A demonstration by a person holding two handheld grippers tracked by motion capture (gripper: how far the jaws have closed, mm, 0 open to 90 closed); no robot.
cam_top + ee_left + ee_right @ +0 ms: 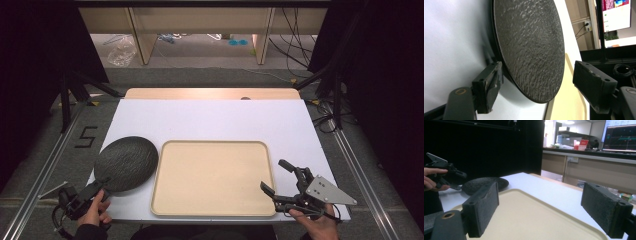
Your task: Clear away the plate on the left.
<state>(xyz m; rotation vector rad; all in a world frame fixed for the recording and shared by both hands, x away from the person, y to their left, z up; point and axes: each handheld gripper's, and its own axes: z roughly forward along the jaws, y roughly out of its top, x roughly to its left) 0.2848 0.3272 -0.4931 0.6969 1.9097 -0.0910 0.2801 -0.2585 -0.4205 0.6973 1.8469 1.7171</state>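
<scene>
Where the white tabletop [215,120] meets its near edge in the lower part of the high view, a beige tray [213,178] lies almost flush with that edge, its bed bare. Upper half of the white surface is open room, out to a strip of wood along the far edge. Dark textured plate [126,163] sits at lower left, its right rim just beside the tray's left rim and seeming to overlap it slightly; its left rim reaches the tabletop's left edge.

Left gripper [96,189] comes in from the bottom left corner of the high view, at the plate's near rim. In the left gripper view the plate [529,47] stands between the two fingers: one finger [489,85] lies close against the rim's underside, contact not certain; the other [594,85] stands well clear over the tray [569,100]. Spread wide, not clamped.

Right gripper [274,176] hovers at lower right, over the tray's near right corner. In the right gripper view its fingers [482,207] are spread wide with nothing between them, the tray [529,217] below, the plate [484,184] and the left gripper [455,180] farther off at left.
</scene>
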